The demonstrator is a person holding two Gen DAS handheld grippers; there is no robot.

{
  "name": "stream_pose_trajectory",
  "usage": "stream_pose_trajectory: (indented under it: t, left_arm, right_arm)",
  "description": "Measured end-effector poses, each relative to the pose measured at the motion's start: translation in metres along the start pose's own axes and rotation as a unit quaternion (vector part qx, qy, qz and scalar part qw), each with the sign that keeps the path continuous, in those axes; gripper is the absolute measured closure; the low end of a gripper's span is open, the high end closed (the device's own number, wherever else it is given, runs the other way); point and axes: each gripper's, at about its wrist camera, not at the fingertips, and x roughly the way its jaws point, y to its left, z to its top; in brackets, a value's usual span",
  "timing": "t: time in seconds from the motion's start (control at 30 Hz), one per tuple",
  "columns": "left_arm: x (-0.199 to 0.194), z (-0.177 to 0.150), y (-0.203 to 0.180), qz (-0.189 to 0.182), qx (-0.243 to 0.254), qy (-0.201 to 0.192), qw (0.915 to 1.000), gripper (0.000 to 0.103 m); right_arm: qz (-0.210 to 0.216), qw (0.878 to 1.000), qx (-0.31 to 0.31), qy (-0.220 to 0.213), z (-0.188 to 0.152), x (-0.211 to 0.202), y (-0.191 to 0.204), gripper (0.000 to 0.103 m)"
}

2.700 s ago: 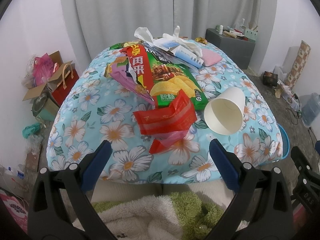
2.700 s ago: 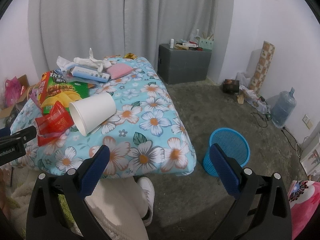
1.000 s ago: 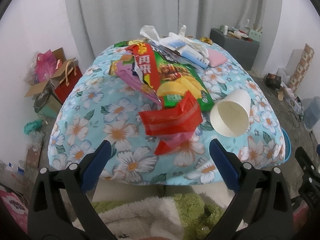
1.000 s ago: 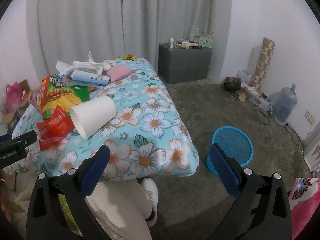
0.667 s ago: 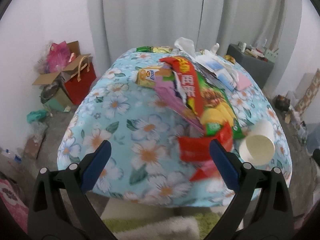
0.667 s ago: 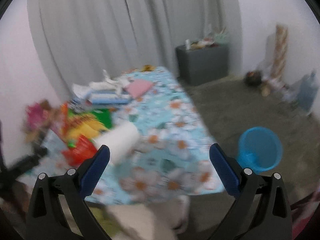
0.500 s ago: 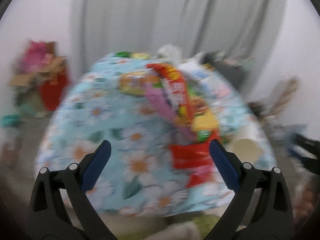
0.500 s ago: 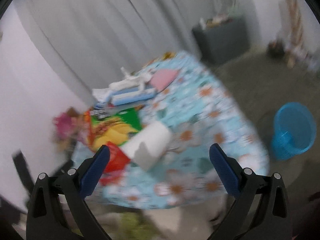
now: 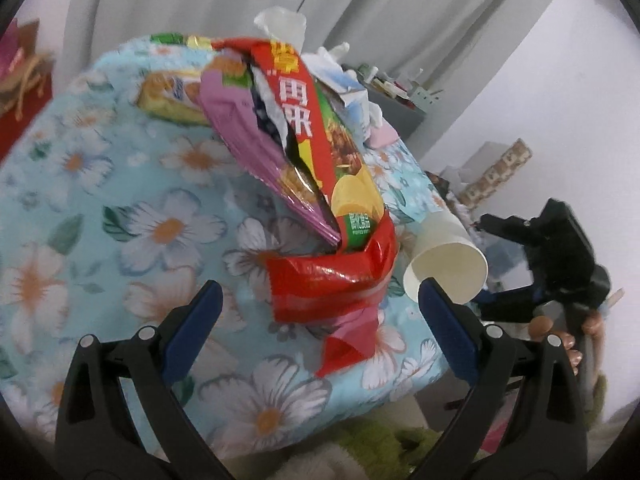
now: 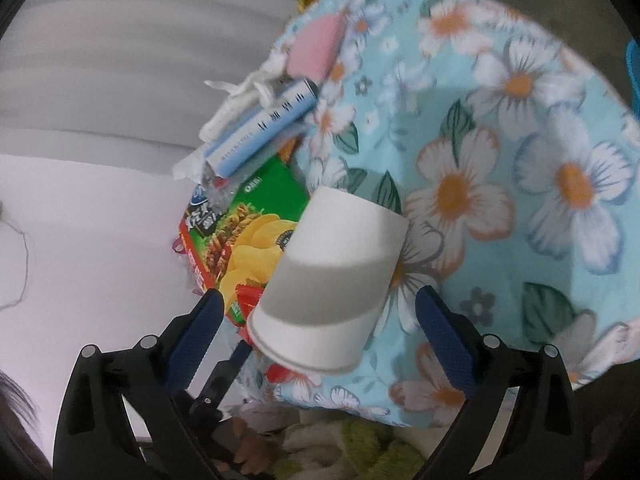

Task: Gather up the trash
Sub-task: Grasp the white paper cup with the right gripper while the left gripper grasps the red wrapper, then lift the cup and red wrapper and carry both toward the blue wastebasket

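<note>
The table (image 9: 100, 208), draped in a soft blue cloth printed with white daisies, carries all the litter, heaped from the near edge back toward the far edge by the grey curtain. Largest in the heap is a long green and red crisp bag (image 9: 316, 136), glossy and creased, lying lengthwise down the middle with a torn purple foil wrapper (image 9: 256, 160) against its left side. Behind them at the far edge sit crumpled white tissue (image 9: 280, 26), a pale blue carton (image 10: 260, 132) and a flat pink pad (image 10: 316, 44).

Near the front edge lies a crinkled red plastic wrapper (image 9: 328, 280), shiny and springy, its tail trailing toward the edge. Just to its right a white paper cup (image 10: 328, 284) lies on its side, a smooth tapered cone with its open mouth facing the front edge.

The left gripper (image 9: 316, 308) has its jaws wide but beginning to close, with the red wrapper ahead of them and nothing yet pressed between the blue pads. The right gripper (image 10: 316, 320) stands wide, its pads either side of the cup's rim end without touching it.

To do this well, each tool should probably advance until its item sits deep between the pads. The cup is thin and will crush or squirt out, so a grip across the wall behind the rolled rim, closed gently, seems safest. The wrapper should be pinched through its bunched middle, not its slippery tail.
</note>
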Motion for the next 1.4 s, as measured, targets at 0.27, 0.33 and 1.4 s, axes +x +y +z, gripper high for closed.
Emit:
stream_pose_trajectory:
  t: [0.27, 0.33, 1.4]
  left_arm:
    - [0.023, 0.005, 0.027, -0.050, -0.056, 0.023, 0.9969, 0.044]
    - [0.024, 0.005, 0.029, -0.057, -0.058, 0.022, 0.9964, 0.048]
    - [-0.062, -0.004, -0.023, -0.087, 0.053, -0.095, 0.9902, 0.103]
  right_arm:
    - [0.012, 0.999, 0.037, 0.025, 0.017, 0.018, -0.002, 0.018]
    - [0.011, 0.999, 0.039, 0.025, 0.016, 0.014, -0.010, 0.022]
    - [0.050, 0.997, 0.046, -0.031, -0.018, -0.065, -0.029, 0.039]
